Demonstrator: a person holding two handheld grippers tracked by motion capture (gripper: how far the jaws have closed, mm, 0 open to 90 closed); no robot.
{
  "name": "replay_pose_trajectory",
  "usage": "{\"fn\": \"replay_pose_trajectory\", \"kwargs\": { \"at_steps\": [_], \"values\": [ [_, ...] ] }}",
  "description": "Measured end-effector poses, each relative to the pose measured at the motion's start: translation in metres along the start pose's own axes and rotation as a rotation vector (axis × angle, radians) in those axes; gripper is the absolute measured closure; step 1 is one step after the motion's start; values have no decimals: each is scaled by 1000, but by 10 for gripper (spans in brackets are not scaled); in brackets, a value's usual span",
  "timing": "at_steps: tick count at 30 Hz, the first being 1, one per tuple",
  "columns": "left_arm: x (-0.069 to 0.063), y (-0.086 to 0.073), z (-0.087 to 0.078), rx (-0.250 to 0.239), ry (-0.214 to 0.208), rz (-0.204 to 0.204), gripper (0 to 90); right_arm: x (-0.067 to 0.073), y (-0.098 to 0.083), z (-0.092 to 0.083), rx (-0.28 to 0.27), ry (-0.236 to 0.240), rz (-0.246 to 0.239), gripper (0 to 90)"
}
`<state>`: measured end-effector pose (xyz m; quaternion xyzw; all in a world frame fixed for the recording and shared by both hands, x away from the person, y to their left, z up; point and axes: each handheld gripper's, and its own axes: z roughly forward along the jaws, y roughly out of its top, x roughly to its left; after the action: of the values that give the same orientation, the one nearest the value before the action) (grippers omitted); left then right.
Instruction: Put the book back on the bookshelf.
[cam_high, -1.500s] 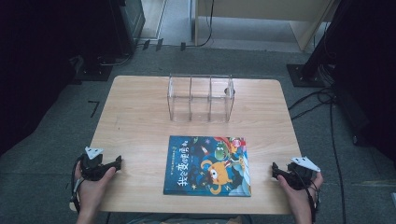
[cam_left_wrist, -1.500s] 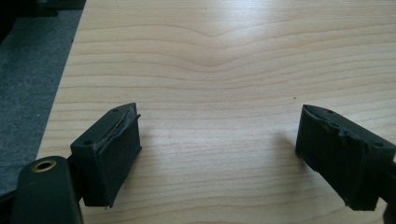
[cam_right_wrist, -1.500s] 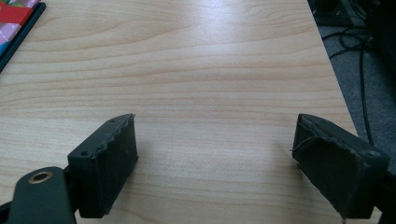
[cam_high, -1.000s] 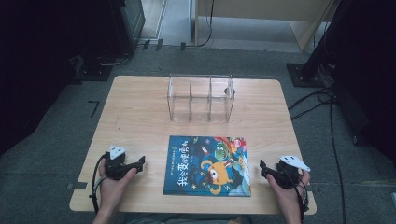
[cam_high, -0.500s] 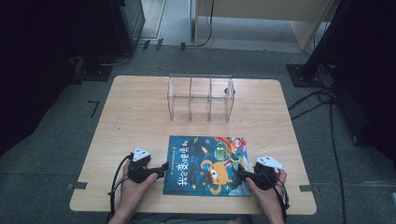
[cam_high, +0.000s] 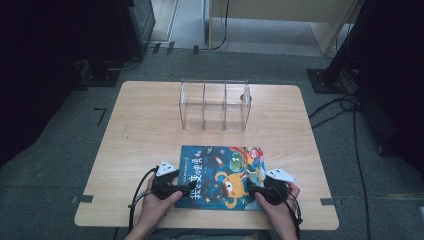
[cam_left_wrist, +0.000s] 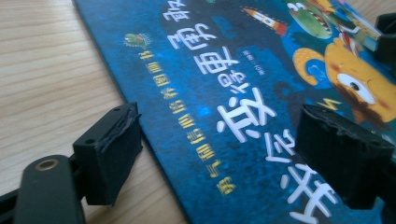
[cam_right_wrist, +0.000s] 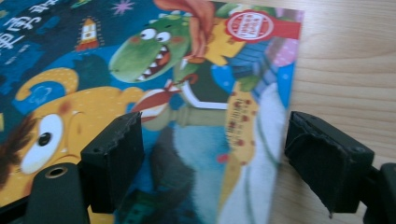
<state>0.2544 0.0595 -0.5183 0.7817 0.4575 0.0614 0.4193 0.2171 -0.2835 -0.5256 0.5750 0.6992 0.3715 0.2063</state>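
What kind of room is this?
Probably a lab or workshop, not a home: a bare wooden table on grey carpet, cables trailing over the floor, and dark equipment stands around it.

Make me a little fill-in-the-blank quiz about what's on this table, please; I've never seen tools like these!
1. The picture book lies flat on the ____ table.
2. Behind the book stands a clear organizer with ____ compartments.
3. The left gripper and the right gripper each straddle one side edge of the book with jaws ____.

Missing words: wooden; three; open
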Motion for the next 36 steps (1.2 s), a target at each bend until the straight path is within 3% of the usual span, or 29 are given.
{"fn": "replay_pose_trajectory", "kwargs": {
  "at_steps": [3,5,6,8,10,14,16,17,18,19,20,21,22,23,25,26,28,29,32,34,36],
  "values": [
    [2,1,-1,0,-13,-21,149,3,0,1,1,-15,8,170],
    [5,1,-2,-7,-36,-68,148,3,0,1,1,-15,8,172],
    [8,2,-3,-19,-38,-109,191,3,0,1,-2,-20,12,179],
    [11,2,-4,-24,-43,-130,229,3,0,1,-4,-24,15,188],
    [15,2,-6,-29,-59,-165,292,3,0,0,-14,-37,32,228],
    [20,2,-9,-56,-98,-199,310,2,-1,-1,-25,-42,50,266],
    [23,2,-10,-69,-115,-219,313,-3,-1,-3,-46,-28,94,329],
    [24,1,-11,-84,-146,-222,313,-3,-1,-3,-46,-28,94,329],
    [24,1,-9,-95,-303,-251,418,-8,-2,-4,-61,-4,131,408],
    [24,1,-9,-95,-303,-251,381,-10,-2,-5,-68,21,155,446],
    [16,1,-7,-81,-200,-200,380,-13,-2,-6,-75,49,168,472],
    [14,0,-6,-73,-152,-190,373,-15,-1,-6,-77,73,186,476],
    [14,0,-6,-73,-152,-190,363,-15,-1,-6,-77,73,186,476],
    [15,0,-7,-83,-121,-183,363,-17,-1,-6,-81,85,205,475],
    [17,0,-13,-86,3,-144,314,-21,-1,-6,-69,58,240,464],
    [21,0,-15,-83,29,-152,263,-27,-2,-6,-72,87,294,465],
    [26,0,-16,-71,8,-176,264,-31,-3,-6,-76,110,321,489],
    [25,-1,-13,-45,-9,-171,266,-32,-3,-6,-73,125,332,508],
    [20,-1,-10,-30,-36,-152,278,-31,-3,-5,-69,140,334,535],
    [15,-1,-9,-29,-4,-125,258,-29,-3,-5,-66,145,333,536],
    [16,-1,-10,-33,3,-137,284,-31,-2,-6,-74,150,356,566]
  ]
}}
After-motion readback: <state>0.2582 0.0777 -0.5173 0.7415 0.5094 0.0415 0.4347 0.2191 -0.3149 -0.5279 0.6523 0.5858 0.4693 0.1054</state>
